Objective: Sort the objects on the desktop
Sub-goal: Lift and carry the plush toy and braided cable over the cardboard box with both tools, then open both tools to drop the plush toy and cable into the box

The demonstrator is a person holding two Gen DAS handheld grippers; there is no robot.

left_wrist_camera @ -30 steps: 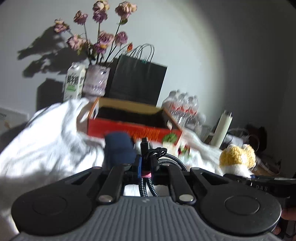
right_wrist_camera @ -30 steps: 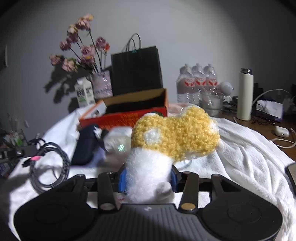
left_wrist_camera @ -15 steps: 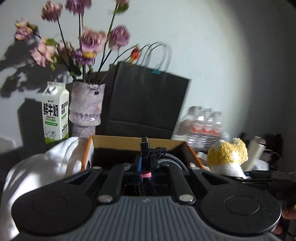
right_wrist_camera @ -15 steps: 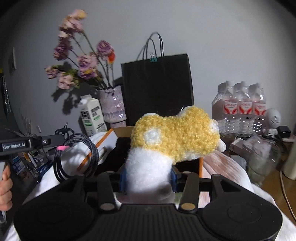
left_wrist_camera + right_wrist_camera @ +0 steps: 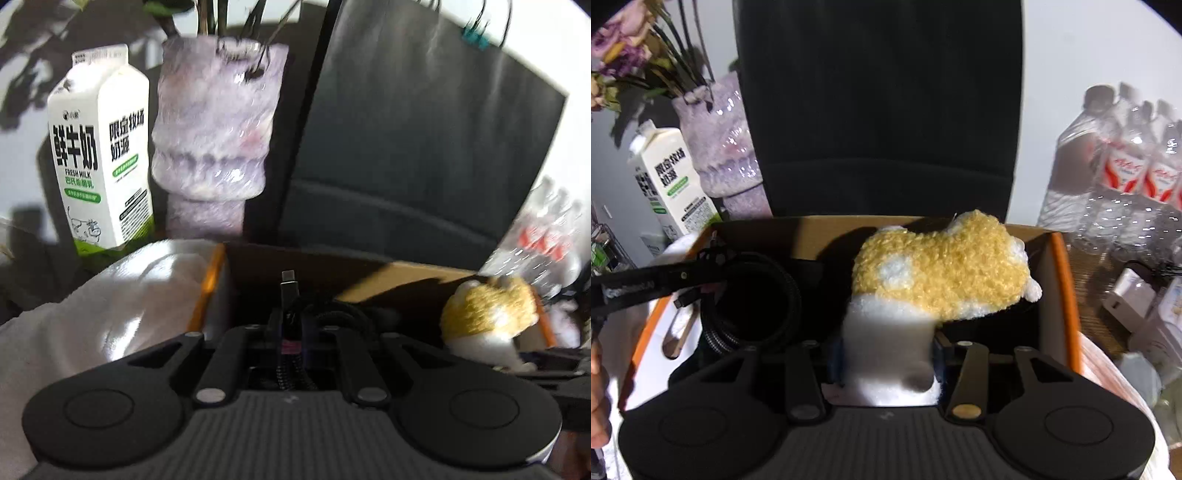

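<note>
- Here, the left gripper (image 5: 291,332) is clenching a coiled cable (image 5: 753,295), its plug standing up between the jaws, over the box (image 5: 1060,280).
- The right gripper (image 5: 886,354) is gripping a plush toy (image 5: 942,273) by its white base, over the box too.
- A milk carton (image 5: 99,147), vase (image 5: 214,122) and black bag (image 5: 424,147) are standing behind the box.

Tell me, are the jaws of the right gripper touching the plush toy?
Touching. In the right wrist view, the right gripper has its jaws closed against both sides of the white lower part of the plush toy, which hangs over the open box.
</note>
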